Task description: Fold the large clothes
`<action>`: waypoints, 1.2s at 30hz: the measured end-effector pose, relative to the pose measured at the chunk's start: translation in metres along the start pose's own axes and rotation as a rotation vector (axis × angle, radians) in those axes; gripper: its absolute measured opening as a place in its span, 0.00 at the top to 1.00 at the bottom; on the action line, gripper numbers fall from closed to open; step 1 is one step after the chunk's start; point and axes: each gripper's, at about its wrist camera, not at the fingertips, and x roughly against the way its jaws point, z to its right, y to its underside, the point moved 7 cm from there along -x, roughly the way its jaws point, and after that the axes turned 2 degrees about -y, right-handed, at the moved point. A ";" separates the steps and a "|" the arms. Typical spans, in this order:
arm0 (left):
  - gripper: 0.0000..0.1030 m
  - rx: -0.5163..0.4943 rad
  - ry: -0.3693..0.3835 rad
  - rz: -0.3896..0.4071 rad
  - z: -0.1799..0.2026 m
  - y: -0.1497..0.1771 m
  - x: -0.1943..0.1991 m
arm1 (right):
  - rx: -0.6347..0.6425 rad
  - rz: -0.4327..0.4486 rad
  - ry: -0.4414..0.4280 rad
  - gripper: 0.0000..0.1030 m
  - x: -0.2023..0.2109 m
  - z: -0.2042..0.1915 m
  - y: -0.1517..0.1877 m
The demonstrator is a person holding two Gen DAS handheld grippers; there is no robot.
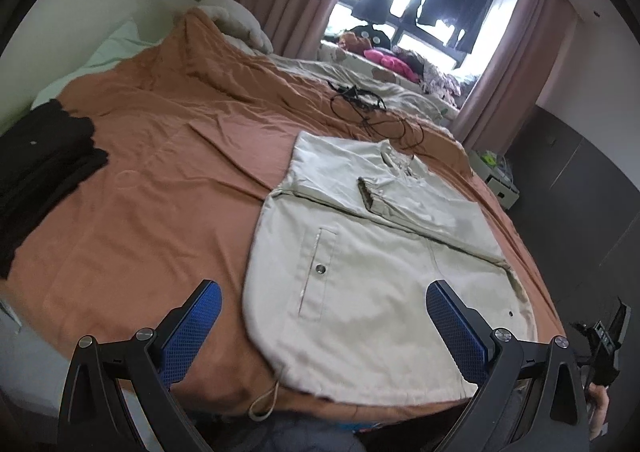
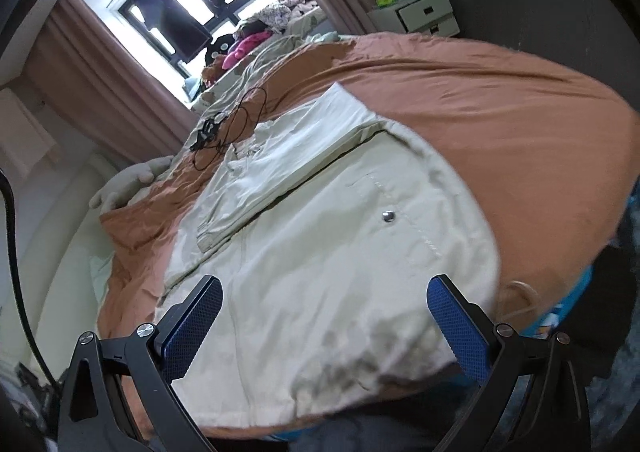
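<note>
A large cream jacket (image 1: 376,252) lies flat on the orange bedspread (image 1: 152,179), hem toward me, with both sleeves folded across its chest. A drawstring (image 1: 266,402) hangs off its near-left corner over the bed's edge. My left gripper (image 1: 324,326) hovers open just above the hem, nothing between its blue pads. In the right wrist view the same jacket (image 2: 320,260) fills the middle, and my right gripper (image 2: 324,322) is open over its lower part, holding nothing. The right gripper also shows at the far right edge of the left wrist view.
A stack of black clothes (image 1: 44,167) sits at the bed's left side. Tangled black cables (image 1: 368,107) lie just beyond the jacket's collar. A plush toy (image 1: 236,19) and pillows are at the head. White drawers (image 2: 424,13) stand by the far bed corner.
</note>
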 end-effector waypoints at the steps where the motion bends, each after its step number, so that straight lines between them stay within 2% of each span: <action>1: 0.01 0.007 0.001 0.008 -0.002 0.003 0.007 | 0.001 0.010 -0.001 0.00 0.008 0.002 0.002; 5: 0.01 0.036 -0.007 0.035 -0.007 0.013 0.035 | 0.001 0.062 -0.014 0.00 0.039 0.005 0.009; 9: 0.01 0.012 -0.017 0.070 -0.004 0.027 0.060 | 0.009 0.101 0.015 0.00 0.069 0.015 0.017; 19: 0.01 0.005 -0.037 0.127 -0.003 0.067 0.111 | 0.042 0.143 0.032 0.00 0.124 0.032 0.038; 29: 0.01 -0.005 -0.038 0.108 -0.019 0.091 0.137 | 0.070 0.110 0.009 0.00 0.141 0.036 0.063; 36: 0.01 0.049 0.013 0.063 -0.034 0.103 0.122 | 0.084 0.056 0.022 0.00 0.126 0.046 0.071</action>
